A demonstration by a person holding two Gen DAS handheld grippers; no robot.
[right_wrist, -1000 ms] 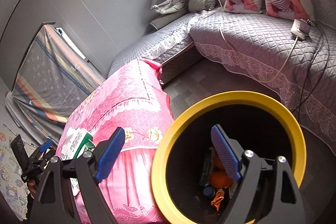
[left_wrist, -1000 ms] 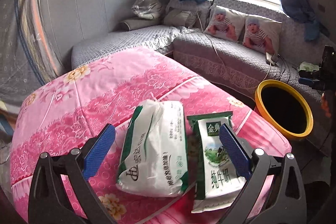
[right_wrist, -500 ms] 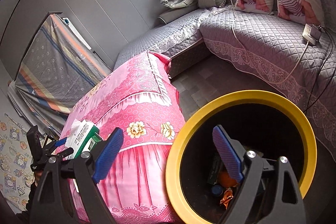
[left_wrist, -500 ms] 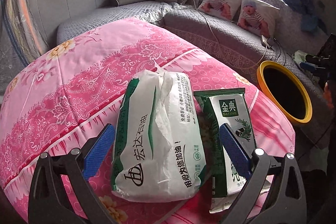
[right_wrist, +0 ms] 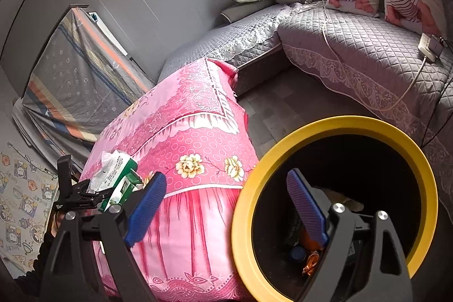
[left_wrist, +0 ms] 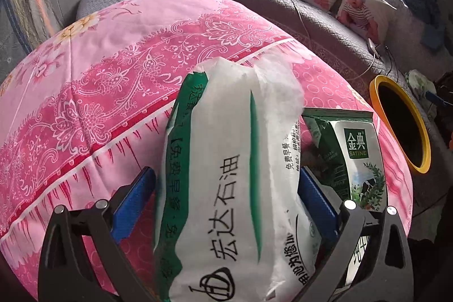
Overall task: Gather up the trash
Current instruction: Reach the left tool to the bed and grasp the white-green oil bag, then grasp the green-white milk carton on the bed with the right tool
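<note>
Yellow-rimmed bin (right_wrist: 334, 129): some trash inside. Tissue pack (left_wrist: 235, 188), milk carton (left_wrist: 359, 160) uncollected on pink cloth (left_wrist: 113, 81). Left gripper (left_wrist: 226, 200) spread, straddling pack, not pinching. Right gripper (right_wrist: 226, 205) spread, empty, over bin.

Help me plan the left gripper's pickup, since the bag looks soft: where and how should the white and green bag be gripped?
Grip the bag across its narrow width, near mid-length, coming down from above. It lies flat and long on the pink cloth, and the open left gripper already straddles it. Its right finger sits in the gap beside the milk carton, so closing there should likely take the bag alone.
</note>
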